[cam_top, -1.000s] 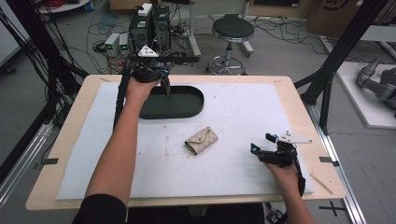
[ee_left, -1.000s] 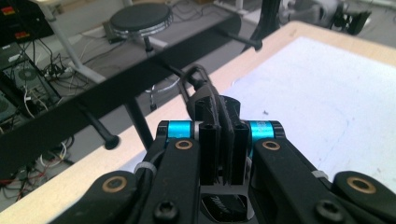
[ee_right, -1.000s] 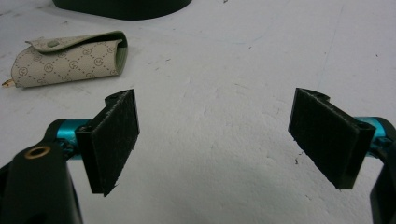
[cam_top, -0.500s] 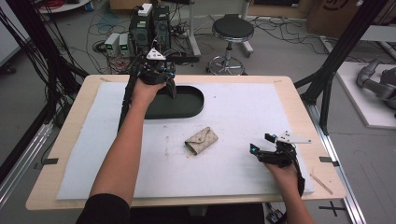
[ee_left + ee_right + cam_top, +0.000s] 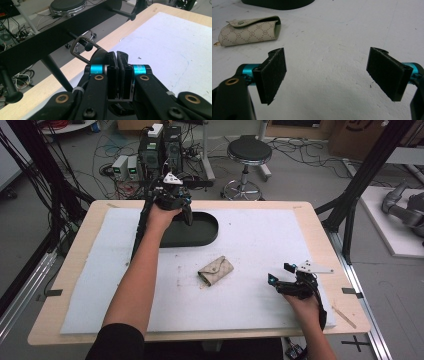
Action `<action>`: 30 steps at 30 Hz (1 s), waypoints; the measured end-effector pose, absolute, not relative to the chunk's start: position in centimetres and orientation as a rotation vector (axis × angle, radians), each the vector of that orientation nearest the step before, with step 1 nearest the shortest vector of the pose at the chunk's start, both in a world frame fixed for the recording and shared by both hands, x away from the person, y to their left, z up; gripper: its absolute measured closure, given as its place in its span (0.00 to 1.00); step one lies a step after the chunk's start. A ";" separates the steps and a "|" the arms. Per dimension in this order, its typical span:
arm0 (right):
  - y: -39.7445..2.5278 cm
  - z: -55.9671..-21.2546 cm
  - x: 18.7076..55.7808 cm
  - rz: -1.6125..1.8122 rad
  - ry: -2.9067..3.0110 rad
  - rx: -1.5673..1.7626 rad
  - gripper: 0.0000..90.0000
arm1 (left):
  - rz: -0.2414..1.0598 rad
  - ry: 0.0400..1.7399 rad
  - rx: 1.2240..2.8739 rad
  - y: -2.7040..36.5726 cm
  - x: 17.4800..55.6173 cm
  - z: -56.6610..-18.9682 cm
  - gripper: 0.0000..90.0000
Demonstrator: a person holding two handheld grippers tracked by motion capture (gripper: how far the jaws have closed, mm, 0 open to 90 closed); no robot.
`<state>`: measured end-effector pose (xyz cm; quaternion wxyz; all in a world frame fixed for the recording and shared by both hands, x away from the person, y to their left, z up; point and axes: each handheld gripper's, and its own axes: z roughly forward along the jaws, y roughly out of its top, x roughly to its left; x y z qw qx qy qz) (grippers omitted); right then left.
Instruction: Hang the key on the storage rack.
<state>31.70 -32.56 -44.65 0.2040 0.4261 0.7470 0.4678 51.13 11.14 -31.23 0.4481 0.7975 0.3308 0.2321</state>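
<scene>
The left gripper point(image 5: 186, 211) has its fingers pinched tight on a metal ring point(image 5: 80, 49) above the dark tray point(image 5: 200, 231), maybe to drop it in, while the right gripper point(image 5: 280, 279) rests wide open near the little pouch point(image 5: 216, 271) on the surface point(image 5: 260, 240).
</scene>
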 end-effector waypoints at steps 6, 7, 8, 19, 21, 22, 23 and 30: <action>-32.5 -44.7 31.7 1.301 2.086 1.184 0.19 | 0.558 0.832 1.971 11.2 51.4 -31.5 0.96; -32.5 -44.7 31.7 1.301 2.086 1.185 0.19 | 0.557 0.836 1.973 11.3 51.4 -31.5 0.95; -32.5 -44.6 31.7 1.304 2.085 1.187 0.19 | 0.551 0.841 1.959 11.4 51.4 -31.5 0.88; -32.4 -44.6 31.7 1.304 2.089 1.179 0.19 | 0.504 0.837 1.928 12.2 49.7 -31.5 0.69; -32.3 -44.5 31.6 1.304 2.089 1.177 0.18 | 0.498 0.840 1.932 12.5 49.2 -31.7 0.62; -32.3 -44.5 31.6 1.304 2.089 1.177 0.18 | 0.497 0.843 1.930 12.6 48.9 -31.9 0.62; -32.2 -44.5 31.6 1.306 2.089 1.170 0.18 | 0.490 0.839 1.930 12.8 48.5 -32.0 0.58; -32.3 -44.5 31.4 1.305 2.086 1.170 0.19 | 0.421 0.807 1.912 14.2 45.5 -33.6 0.50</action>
